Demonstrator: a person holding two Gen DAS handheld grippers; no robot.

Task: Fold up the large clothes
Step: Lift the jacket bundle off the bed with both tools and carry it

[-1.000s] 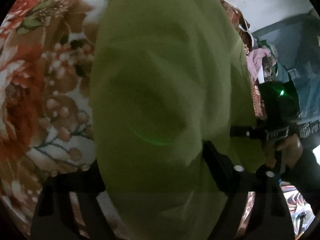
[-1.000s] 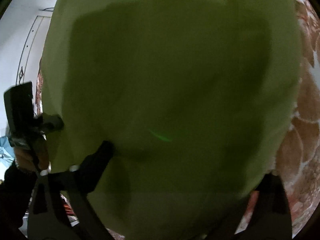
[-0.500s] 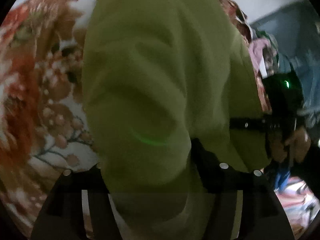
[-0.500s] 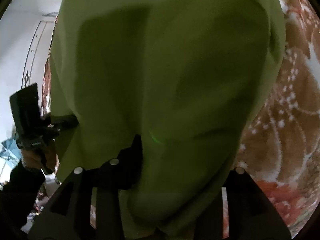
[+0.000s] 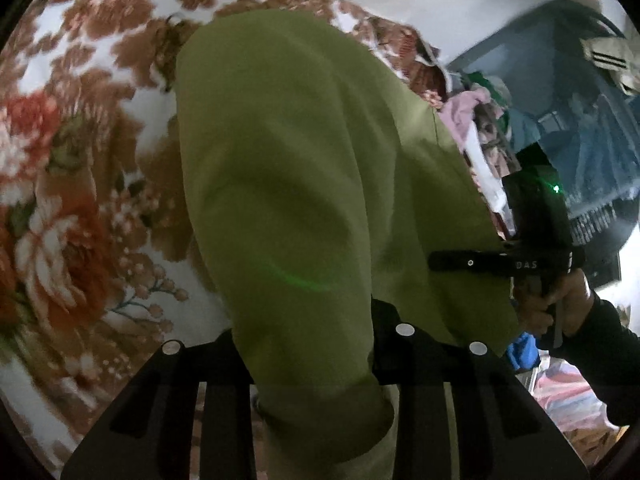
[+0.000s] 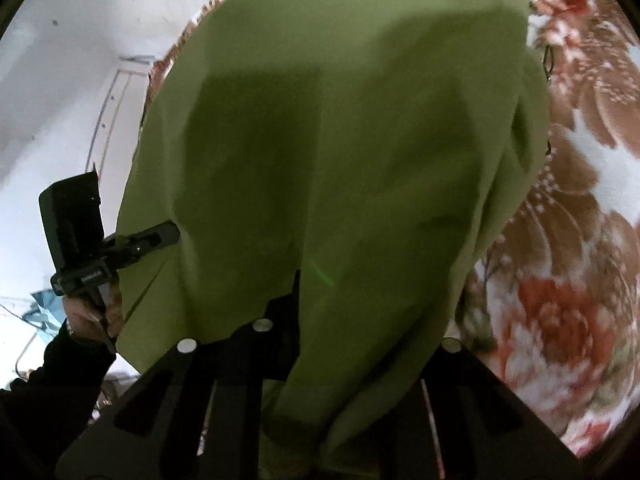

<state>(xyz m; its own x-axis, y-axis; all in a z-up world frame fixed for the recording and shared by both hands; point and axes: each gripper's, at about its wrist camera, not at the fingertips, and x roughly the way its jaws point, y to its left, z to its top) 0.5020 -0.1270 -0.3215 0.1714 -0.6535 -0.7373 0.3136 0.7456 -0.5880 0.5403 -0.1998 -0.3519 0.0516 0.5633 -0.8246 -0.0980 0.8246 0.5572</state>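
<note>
A large olive-green garment (image 5: pixel 304 184) fills the middle of both views, also in the right wrist view (image 6: pixel 340 152). It hangs stretched between my two grippers above a floral bedspread (image 5: pixel 72 208). My left gripper (image 5: pixel 316 344) is shut on one edge of the cloth, which drapes over its fingers. My right gripper (image 6: pixel 352 352) is shut on the other edge. The right gripper also shows at the right of the left wrist view (image 5: pixel 500 262), the left gripper at the left of the right wrist view (image 6: pixel 148 242); both bite the cloth's edge.
The floral bedspread (image 6: pixel 580 240) lies under the garment. A heap of mixed clothes (image 5: pixel 480 120) and a blue-grey cabinet (image 5: pixel 580 92) stand beyond the bed's far right edge. A white wall (image 6: pixel 60 80) is at the left.
Both grippers have lifted and drawn back with the garment. More of the bedspread and the room shows around the cloth, which hangs longer and flatter.
</note>
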